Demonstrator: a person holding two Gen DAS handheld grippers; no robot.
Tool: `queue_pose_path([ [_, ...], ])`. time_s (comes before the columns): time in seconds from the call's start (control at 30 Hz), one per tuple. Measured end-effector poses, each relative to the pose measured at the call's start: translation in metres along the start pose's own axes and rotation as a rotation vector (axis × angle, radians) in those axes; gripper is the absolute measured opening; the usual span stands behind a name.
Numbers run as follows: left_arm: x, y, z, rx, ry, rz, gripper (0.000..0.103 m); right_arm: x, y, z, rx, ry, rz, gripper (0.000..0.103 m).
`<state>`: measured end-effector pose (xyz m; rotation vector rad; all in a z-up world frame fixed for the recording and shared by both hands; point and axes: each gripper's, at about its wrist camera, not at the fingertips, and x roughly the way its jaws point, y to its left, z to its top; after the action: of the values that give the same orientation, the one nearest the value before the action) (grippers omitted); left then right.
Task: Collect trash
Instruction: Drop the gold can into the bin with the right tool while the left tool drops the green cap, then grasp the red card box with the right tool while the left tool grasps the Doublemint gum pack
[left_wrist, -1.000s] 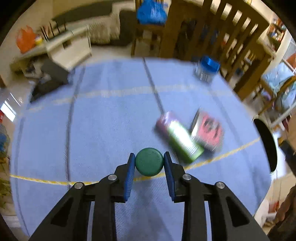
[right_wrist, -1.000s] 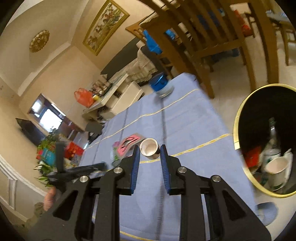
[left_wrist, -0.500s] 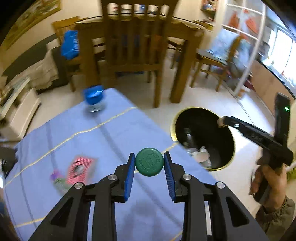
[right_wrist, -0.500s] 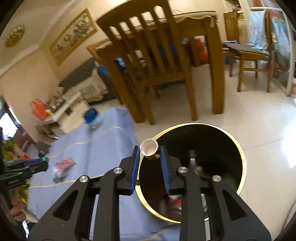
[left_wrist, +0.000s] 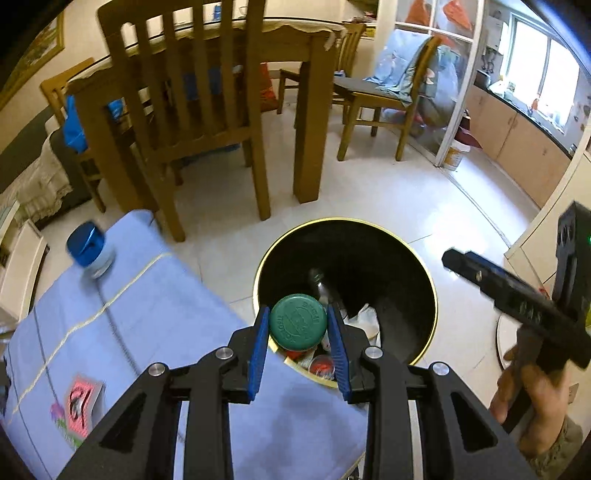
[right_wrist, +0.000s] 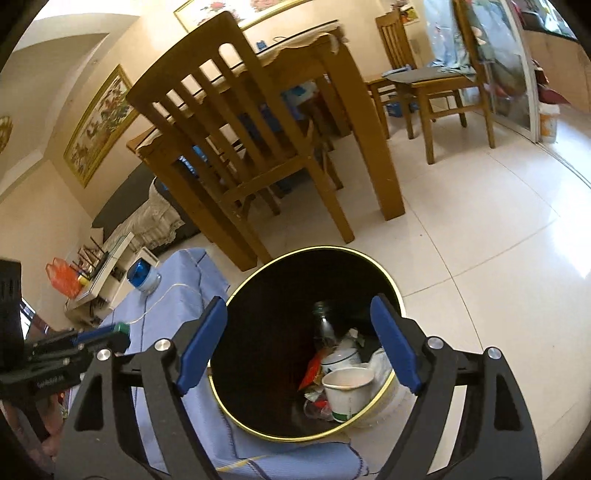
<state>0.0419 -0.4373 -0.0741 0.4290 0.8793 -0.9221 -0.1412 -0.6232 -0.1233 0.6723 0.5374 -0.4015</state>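
Our left gripper (left_wrist: 298, 325) clamps the round green plastic lid (left_wrist: 297, 322) seemingly above the near rim of the black gold-rimmed bin (left_wrist: 424, 280), so release here may drop it onto the blue-clothed tabletop (left_wrist: 155, 314), while our right gripper (right_wrist: 299, 339) has empty jaws opening wide.

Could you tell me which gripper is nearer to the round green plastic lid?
Left. The left gripper has its jaws shut on the round green plastic lid, above the near rim of the black bin. The right gripper, jaws opening and empty, hangs apart over the bin.

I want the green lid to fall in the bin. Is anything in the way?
No, nothing visible blocks it. The left gripper holds the green lid over the near rim of the open black bin, whose mouth has no cover; trash lies at its bottom.
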Motion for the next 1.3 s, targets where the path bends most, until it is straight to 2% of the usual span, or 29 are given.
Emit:
queue_pose_path([
  [0.1, 0.009, -0.006, 0.007, -0.013, 0.015, -0.037, 0.03, -0.004, -0.01, -0.001, 0.018, -0.009, -0.012, 0.08],
  [0.13, 0.011, -0.005, 0.008, -0.021, 0.019, -0.046, 0.035, -0.006, -0.012, -0.002, 0.024, -0.011, -0.013, 0.08],
  [0.17, 0.013, -0.005, 0.008, -0.03, 0.02, -0.051, 0.045, -0.007, -0.014, -0.003, 0.027, -0.011, -0.015, 0.08],
  [0.2, 0.012, -0.005, 0.007, -0.031, 0.015, -0.045, 0.047, -0.008, -0.016, -0.004, 0.028, -0.01, -0.02, 0.08],
  [0.43, -0.009, 0.002, -0.007, -0.045, -0.014, -0.045, 0.05, -0.013, -0.014, -0.009, 0.022, -0.003, -0.022, 0.081],
  [0.5, -0.022, 0.007, -0.014, -0.043, -0.04, -0.023, 0.056, -0.013, -0.006, -0.012, 0.008, 0.003, -0.02, 0.081],
  [0.53, -0.033, 0.011, -0.02, -0.038, -0.066, 0.013, 0.062, -0.012, 0.0, -0.013, 0.0, 0.007, -0.014, 0.081],
  [0.63, -0.061, 0.024, -0.033, -0.04, -0.133, 0.093, 0.069, -0.01, 0.02, -0.017, -0.027, 0.02, 0.004, 0.083],
  [0.7, -0.09, 0.039, -0.046, -0.054, -0.189, 0.158, 0.078, -0.006, 0.043, -0.022, -0.056, 0.034, 0.027, 0.084],
  [0.73, -0.103, 0.047, -0.052, -0.063, -0.21, 0.192, 0.086, -0.004, 0.051, -0.024, -0.068, 0.04, 0.036, 0.084],
  [0.83, -0.153, 0.086, -0.076, -0.1, -0.263, 0.304, 0.096, 0.003, 0.09, -0.033, -0.129, 0.07, 0.073, 0.086],
  [0.97, -0.206, 0.153, -0.112, -0.17, -0.254, 0.438, 0.096, 0.012, 0.159, -0.053, -0.23, 0.12, 0.15, 0.088],
  [1.13, -0.268, 0.27, -0.188, -0.413, -0.181, 0.562, 0.096, 0.028, 0.249, -0.087, -0.405, 0.197, 0.236, 0.09],
  [1.23, -0.291, 0.321, -0.241, -0.544, -0.156, 0.636, 0.096, 0.043, 0.304, -0.116, -0.51, 0.264, 0.263, 0.092],
  [1.3, -0.296, 0.343, -0.27, -0.62, -0.135, 0.649, 0.096, 0.053, 0.332, -0.135, -0.549, 0.31, 0.278, 0.092],
])
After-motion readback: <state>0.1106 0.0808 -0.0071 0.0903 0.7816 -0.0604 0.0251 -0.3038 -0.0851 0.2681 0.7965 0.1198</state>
